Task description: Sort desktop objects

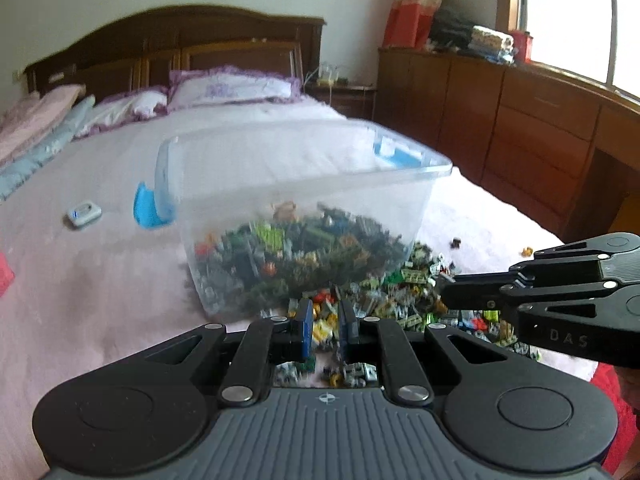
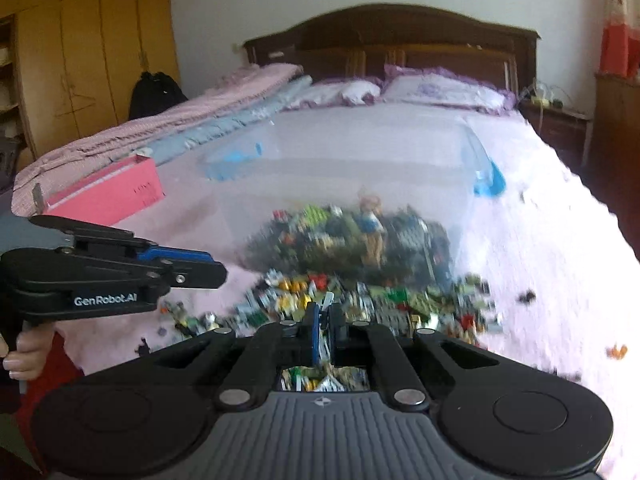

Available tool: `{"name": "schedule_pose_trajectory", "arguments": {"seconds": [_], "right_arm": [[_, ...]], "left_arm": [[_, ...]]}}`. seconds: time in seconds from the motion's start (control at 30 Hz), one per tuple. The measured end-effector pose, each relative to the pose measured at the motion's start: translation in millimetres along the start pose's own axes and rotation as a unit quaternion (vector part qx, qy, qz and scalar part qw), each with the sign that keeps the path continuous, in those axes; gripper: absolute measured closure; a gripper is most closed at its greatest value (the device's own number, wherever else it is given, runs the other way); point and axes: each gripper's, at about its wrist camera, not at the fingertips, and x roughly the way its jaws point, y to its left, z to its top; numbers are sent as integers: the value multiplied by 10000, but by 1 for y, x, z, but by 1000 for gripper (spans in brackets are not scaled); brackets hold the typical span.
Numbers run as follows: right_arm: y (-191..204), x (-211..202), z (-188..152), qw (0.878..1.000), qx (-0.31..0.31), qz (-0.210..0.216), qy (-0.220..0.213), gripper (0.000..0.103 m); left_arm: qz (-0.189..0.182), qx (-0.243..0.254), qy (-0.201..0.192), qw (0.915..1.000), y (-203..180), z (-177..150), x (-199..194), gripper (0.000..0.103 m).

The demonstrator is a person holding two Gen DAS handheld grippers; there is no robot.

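A clear plastic bin (image 1: 312, 184) (image 2: 360, 168) sits tilted on the pink bed, part full of small mixed-colour bricks. More bricks spill in a pile (image 1: 400, 300) (image 2: 372, 300) in front of it. My left gripper (image 1: 325, 320) (image 2: 222, 270) hovers over the pile's near edge with its blue pads a narrow gap apart, and a small yellow brick (image 1: 323, 331) seems pinched between them. My right gripper (image 2: 325, 312) (image 1: 442, 292) is over the pile with its jaws pressed together, and a thin white piece (image 2: 329, 299) sticks up from its tips. Both views are blurred.
A pink box (image 2: 112, 192) lies at the bed's left side and a small white device (image 1: 83, 213) left of the bin. The bin has blue handles (image 1: 146, 208). Stray bricks (image 1: 528, 251) (image 2: 616, 350) dot the right. Wooden cabinets (image 1: 520, 120) line the right wall. A person's hand (image 2: 24, 354) holds the left gripper.
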Motion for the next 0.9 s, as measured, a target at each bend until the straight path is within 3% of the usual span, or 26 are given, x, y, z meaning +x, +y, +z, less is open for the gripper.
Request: {"name": "schedule_pose_trajectory", "arguments": {"seconds": [0.13, 0.33, 0.5, 0.63, 0.77, 0.9], "right_arm": [[4, -4, 8, 9999, -92, 47, -93, 97], [5, -4, 3, 10000, -52, 39, 6, 97], [5, 0, -9, 9998, 61, 66, 158, 97], [3, 0, -14, 9997, 152, 53, 208, 97], [-1, 3, -18, 9994, 249, 7, 235, 97], [-4, 5, -21, 9991, 322, -15, 262, 97]], "left_arm": [[12, 81, -42, 10000, 2, 4, -4, 87], [-5, 48, 553, 9985, 6, -23, 14, 87], [-168, 153, 904, 9956, -5, -41, 28, 86], [-473, 350, 863, 9945, -19, -43, 31, 84], [-616, 505, 870, 9930, -29, -41, 39, 70], [-594, 497, 988, 9921, -32, -45, 54, 67]]}}
